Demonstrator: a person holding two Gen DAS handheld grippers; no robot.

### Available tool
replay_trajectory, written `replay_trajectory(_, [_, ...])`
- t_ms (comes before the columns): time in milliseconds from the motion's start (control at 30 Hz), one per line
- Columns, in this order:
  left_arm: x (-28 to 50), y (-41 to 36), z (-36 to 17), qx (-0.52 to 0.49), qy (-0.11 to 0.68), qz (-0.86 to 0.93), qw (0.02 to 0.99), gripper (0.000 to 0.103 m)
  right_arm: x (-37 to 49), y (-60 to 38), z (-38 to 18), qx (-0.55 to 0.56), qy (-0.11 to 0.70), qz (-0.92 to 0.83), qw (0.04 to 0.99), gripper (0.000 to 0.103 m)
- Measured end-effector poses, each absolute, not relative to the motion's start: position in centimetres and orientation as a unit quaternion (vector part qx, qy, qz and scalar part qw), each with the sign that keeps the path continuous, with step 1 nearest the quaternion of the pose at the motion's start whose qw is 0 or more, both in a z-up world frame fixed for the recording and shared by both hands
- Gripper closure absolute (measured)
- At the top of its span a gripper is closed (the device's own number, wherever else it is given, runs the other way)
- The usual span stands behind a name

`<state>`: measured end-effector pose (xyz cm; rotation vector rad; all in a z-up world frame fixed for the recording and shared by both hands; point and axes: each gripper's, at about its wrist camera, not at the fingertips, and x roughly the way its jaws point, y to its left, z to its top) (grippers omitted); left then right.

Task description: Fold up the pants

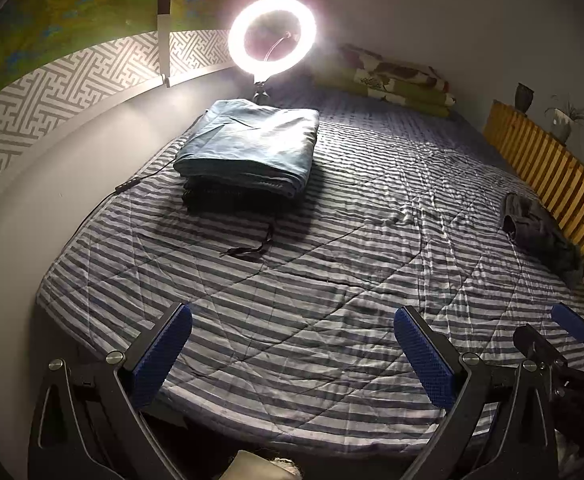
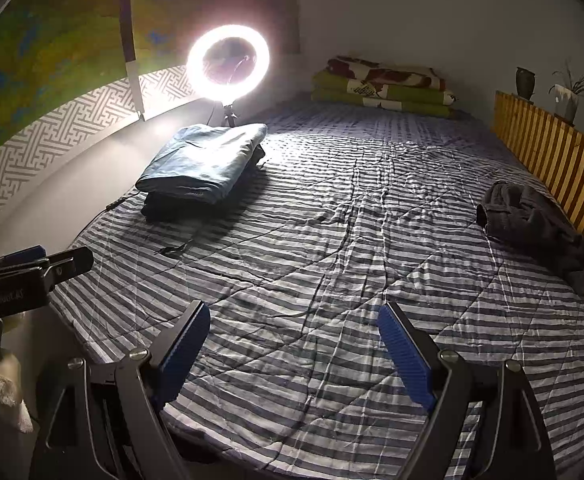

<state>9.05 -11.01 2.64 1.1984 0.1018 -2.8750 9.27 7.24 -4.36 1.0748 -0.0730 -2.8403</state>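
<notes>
A crumpled dark grey pair of pants (image 2: 531, 228) lies at the right edge of the striped bed, also in the left wrist view as the dark heap of pants (image 1: 539, 232). A stack of folded pants (image 1: 248, 148), light blue on top of dark ones, sits at the far left of the bed, and the same stack (image 2: 204, 168) shows in the right wrist view. My left gripper (image 1: 292, 352) hovers open over the bed's near edge with nothing in it. My right gripper (image 2: 293, 350) is open and empty too, well short of the grey pants.
A lit ring light (image 1: 272, 36) stands behind the stack; its cable (image 1: 140, 180) runs along the bed's left edge. Folded blankets (image 2: 383, 86) lie at the head. A wooden slatted rail (image 2: 551, 168) borders the right side. The striped quilt (image 2: 331, 240) spans the middle.
</notes>
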Motion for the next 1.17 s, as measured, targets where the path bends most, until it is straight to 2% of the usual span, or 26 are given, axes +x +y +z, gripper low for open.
replay_trajectory(833, [7.9, -11.2, 1.8, 0.393, 0.03, -0.919, 0.0, 0.001, 8.6, 7.1, -4.9, 0.36, -0.02, -0.932, 0.047, 0.02])
replay_trajectory(1067, [6.1, -10.8, 0.8, 0.401, 0.058, -0.914, -0.037, 0.001, 8.2, 8.0, -5.5, 0.367, -0.028, -0.929, 0.033, 0.02])
replay_trajectory(1167, [5.2, -10.0, 0.4, 0.399, 0.046, -0.915, -0.041, 0.001, 8.1, 8.7, -5.8, 0.37, -0.034, -0.928, 0.024, 0.02])
